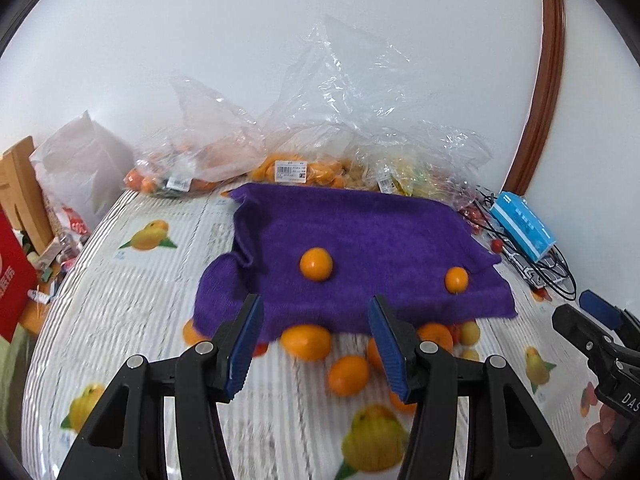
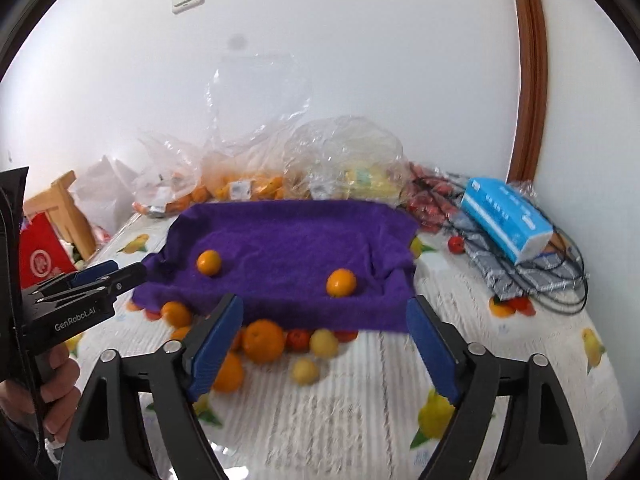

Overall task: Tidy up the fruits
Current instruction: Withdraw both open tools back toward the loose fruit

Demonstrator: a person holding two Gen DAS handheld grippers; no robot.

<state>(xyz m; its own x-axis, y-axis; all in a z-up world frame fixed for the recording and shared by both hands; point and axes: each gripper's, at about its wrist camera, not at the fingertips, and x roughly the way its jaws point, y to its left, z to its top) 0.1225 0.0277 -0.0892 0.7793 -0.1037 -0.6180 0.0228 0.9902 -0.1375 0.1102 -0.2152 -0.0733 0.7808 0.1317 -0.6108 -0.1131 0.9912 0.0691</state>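
Fingers of left gripper and right gripper stand apart, empty; next, clamp one loose orange below purple towel, mid-frame.

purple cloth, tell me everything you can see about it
The purple cloth looks like a soft, fuzzy towel, deep violet and plain. It lies spread on the fruit-printed table cover, sagging in the middle with raised, rumpled edges and a folded left corner. Two orange fruits rest on it. More loose fruit crowds its near edge, and clear bags of fruit sit right behind it. Neither pair of tongs touches it.
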